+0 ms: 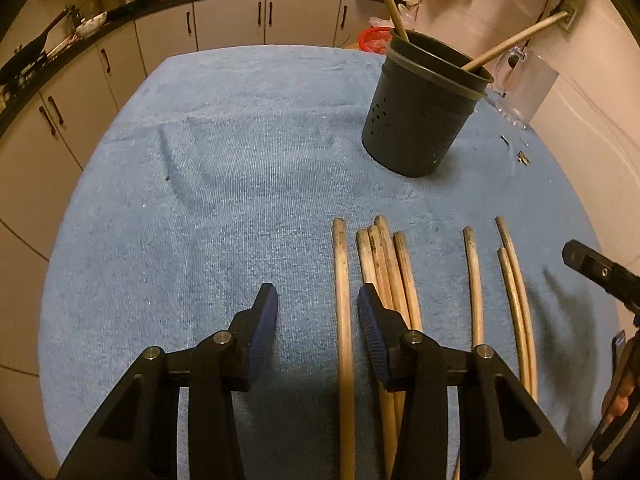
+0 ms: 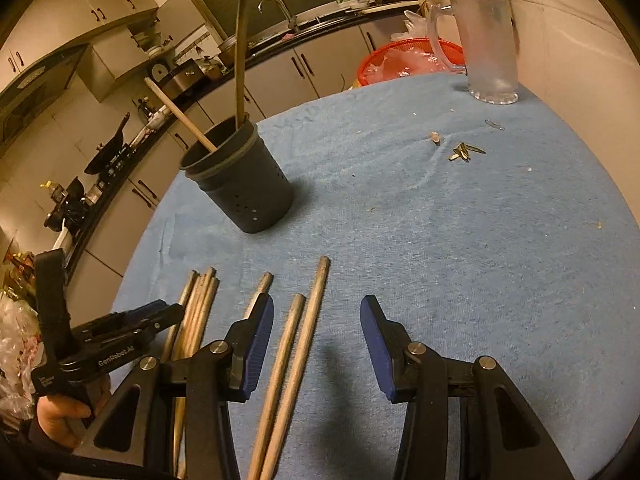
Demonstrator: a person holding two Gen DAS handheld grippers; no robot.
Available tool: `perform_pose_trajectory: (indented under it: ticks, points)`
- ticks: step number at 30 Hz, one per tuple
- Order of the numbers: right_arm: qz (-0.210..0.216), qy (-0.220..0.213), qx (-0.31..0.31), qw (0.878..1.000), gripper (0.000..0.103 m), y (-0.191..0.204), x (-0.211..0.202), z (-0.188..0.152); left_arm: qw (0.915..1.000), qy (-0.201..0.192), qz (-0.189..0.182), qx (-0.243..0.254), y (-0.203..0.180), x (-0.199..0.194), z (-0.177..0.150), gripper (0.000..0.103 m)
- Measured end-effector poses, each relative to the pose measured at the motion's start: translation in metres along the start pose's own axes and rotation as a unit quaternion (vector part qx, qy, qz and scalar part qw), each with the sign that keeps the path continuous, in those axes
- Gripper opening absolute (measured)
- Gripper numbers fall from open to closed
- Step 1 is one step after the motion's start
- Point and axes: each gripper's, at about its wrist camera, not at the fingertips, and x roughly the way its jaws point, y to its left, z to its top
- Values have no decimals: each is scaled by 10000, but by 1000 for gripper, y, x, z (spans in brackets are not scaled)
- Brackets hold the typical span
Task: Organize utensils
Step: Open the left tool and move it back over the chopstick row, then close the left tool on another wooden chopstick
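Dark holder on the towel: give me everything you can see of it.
The holder is a dark round cup, plastic by its look, with a lipped rim and small holes low in its wall. It stands upright on the blue towel, beyond the loose chopsticks. Two sticks lean out of it in different directions. Neither gripper touches it.

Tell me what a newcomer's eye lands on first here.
First the row of wooden chopsticks lying side by side on the blue towel, right in front of both cameras. Next the dark perforated holder standing farther back, with two sticks already leaning inside. A clear glass mug stands at the towel's far edge.
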Motion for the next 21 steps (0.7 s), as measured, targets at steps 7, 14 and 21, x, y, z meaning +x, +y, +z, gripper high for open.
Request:
perform_pose_trajectory:
  ticks: [7,14,21]
  points:
    - [-86,164,-74,9998,44,-5,13,7,9997,-64,105,205,-2,3,3,41]
    - [-24,607,187,9980,38,-18,36,26,9995,33,159,271,-4,16,22,40]
    - [-15,1165,409,9924,30,-17,61,39,9989,430,-144,-83,14,22,45,34]
